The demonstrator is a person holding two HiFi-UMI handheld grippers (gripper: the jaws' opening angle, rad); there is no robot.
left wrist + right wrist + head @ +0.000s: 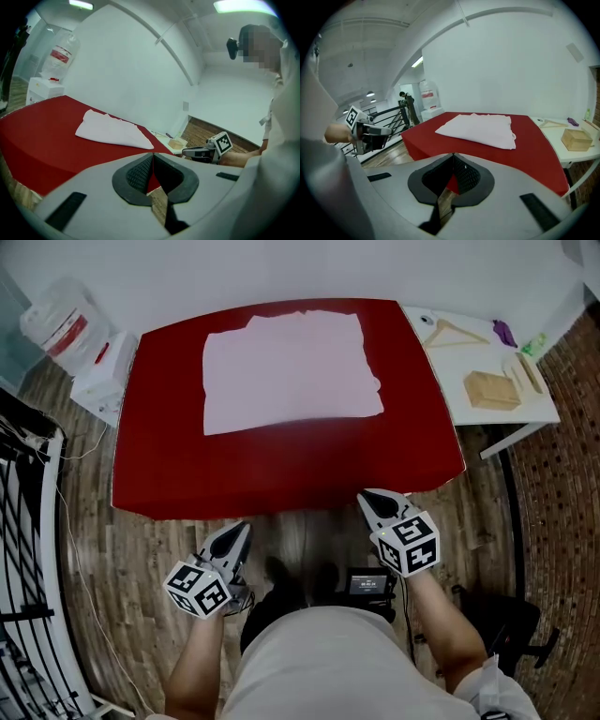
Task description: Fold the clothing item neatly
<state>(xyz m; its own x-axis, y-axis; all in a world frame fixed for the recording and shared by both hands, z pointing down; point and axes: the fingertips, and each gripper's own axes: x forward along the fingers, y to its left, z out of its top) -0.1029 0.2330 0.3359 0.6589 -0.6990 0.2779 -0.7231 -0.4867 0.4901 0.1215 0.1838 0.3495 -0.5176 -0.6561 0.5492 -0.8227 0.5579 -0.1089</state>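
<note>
At the far left, a black railing (23, 549) borders the wooden floor, with a small white cabinet (101, 381) beyond it beside the table's left end. The left gripper (240, 532) hovers over the floor just short of the red table (281, 470), pointing toward it. Its jaws are pressed together with nothing between them. On the far half of the table, well apart from both grippers, lies the clothing item (291, 371), a pale, flat, folded rectangle. Its long axis runs left to right, along the table's far edge. Which end is collar or hem cannot be told. The right gripper (368, 501) hangs at the table's near edge, also aimed at the table, its jaws closed and empty. Farther right, a white side table (469, 416) carries a wooden hanger (455, 334) and a wooden block (492, 390).
</note>
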